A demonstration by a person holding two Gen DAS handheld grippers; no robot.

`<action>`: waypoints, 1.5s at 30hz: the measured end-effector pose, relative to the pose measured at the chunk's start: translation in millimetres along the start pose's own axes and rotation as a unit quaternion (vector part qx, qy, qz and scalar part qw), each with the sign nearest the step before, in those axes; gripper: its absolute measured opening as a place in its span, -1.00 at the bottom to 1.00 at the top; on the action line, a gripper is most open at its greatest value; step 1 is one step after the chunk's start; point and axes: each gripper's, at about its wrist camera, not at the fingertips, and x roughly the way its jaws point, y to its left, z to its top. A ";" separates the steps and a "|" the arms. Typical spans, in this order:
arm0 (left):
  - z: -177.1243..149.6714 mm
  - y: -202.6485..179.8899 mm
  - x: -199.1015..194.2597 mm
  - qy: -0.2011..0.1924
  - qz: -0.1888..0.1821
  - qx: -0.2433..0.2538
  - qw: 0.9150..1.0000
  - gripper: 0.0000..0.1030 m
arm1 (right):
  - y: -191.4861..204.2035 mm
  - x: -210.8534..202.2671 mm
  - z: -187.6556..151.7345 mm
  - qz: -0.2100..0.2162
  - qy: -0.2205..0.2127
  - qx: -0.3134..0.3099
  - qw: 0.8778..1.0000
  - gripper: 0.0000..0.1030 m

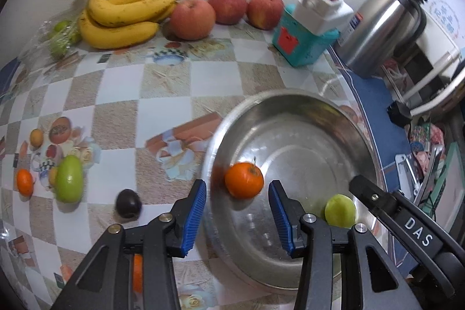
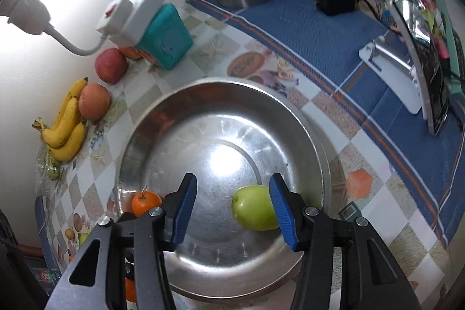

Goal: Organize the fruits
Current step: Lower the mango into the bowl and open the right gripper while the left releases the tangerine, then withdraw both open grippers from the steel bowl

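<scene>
Both tongs are hanging wide over the steel bowl [image 2: 162, 118], gripping nothing.

Left tongs [image 1: 237, 211] are framing an orange [image 1: 244, 184] lying inside the bowl; right tongs [image 2: 232, 205] are flanking a green fruit [image 2: 254, 207] there. Bananas [image 1: 128, 13], apples [image 1: 192, 18], a green mango [image 1: 69, 178] and a dark fruit [image 1: 128, 204] are lying on the surface [image 1: 162, 95].

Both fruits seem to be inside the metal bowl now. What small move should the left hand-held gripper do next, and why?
Probably lift the open left hand-held gripper away from the orange in the bowl and swing left toward the dark fruit on the table.
</scene>
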 end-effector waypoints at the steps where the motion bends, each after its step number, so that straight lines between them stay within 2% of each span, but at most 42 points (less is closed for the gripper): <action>1: 1.0 4.3 -2.9 -0.001 0.005 -0.007 1.000 -0.04 | 0.2 -1.6 0.6 0.000 -0.002 -0.002 1.000 0.03; 9: 2.5 43.5 -20.3 -0.010 0.052 -0.052 0.997 0.09 | 7.3 -7.0 2.1 -0.005 0.002 -0.026 1.000 0.03; 18: -3.1 88.1 -35.3 -0.022 0.100 -0.093 0.990 0.12 | 25.3 -4.0 -6.8 -0.007 0.016 -0.067 0.998 0.03; 25: -6.0 111.9 -45.9 -0.029 0.108 -0.118 0.987 0.13 | 47.5 -5.4 -16.9 -0.002 0.022 -0.104 0.994 0.03; 33: -8.6 119.2 -55.9 -0.039 0.118 -0.124 0.984 0.16 | 70.5 -7.0 -29.3 0.011 0.028 -0.142 0.989 0.03; 41: -11.3 121.1 -48.5 -0.023 0.123 -0.129 0.984 0.41 | 73.4 -0.6 -33.2 0.015 0.043 -0.145 0.988 0.05; 43: -12.9 122.6 -43.4 -0.013 0.136 -0.132 0.982 0.63 | 73.6 1.4 -33.4 0.007 0.045 -0.148 0.988 0.16; 45: -15.4 125.0 -38.0 -0.007 0.154 -0.135 0.979 0.99 | 73.5 4.0 -33.5 -0.003 0.045 -0.151 0.987 0.21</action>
